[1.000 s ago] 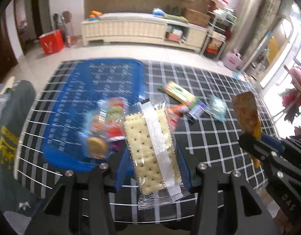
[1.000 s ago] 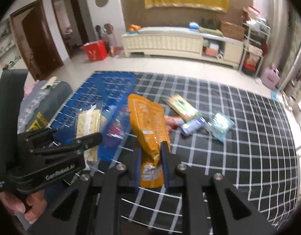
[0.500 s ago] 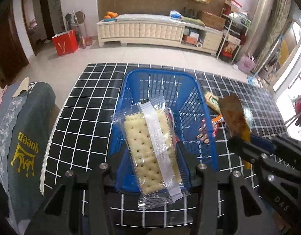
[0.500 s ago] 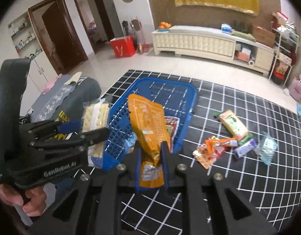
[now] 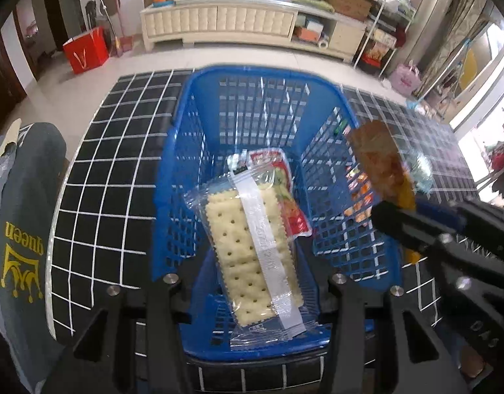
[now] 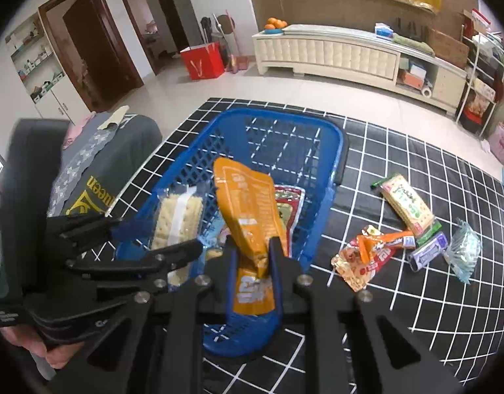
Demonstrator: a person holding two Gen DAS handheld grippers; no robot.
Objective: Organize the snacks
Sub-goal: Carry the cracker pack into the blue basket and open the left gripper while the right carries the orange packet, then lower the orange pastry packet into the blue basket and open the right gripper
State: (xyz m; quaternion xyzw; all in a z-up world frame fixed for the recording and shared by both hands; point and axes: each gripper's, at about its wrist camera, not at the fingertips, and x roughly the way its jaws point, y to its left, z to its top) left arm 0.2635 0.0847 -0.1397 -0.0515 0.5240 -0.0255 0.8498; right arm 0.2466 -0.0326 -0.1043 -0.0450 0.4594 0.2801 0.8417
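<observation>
My left gripper (image 5: 252,282) is shut on a clear pack of square crackers (image 5: 248,249) and holds it over the near end of the blue slatted basket (image 5: 173,177). A red snack packet (image 5: 284,197) lies on the basket floor. My right gripper (image 6: 253,262) is shut on an orange snack bag (image 6: 248,216), held upright over the basket's (image 6: 284,124) near right rim. The right gripper also shows at the right in the left wrist view (image 5: 416,216). The left gripper with its crackers shows at the left in the right wrist view (image 6: 166,239).
Several loose snacks lie on the black grid-pattern table (image 6: 416,295) right of the basket: a green-and-cream cracker pack (image 6: 407,203), orange-red packets (image 6: 366,256), a purple bar (image 6: 427,252), a clear blue wrapper (image 6: 463,249). A grey cushion (image 5: 18,256) borders the table's left edge.
Both grippers have moved left from over the loose snacks to over the blue basket and lowered, each still holding its snack. The basket looms larger in both views.
</observation>
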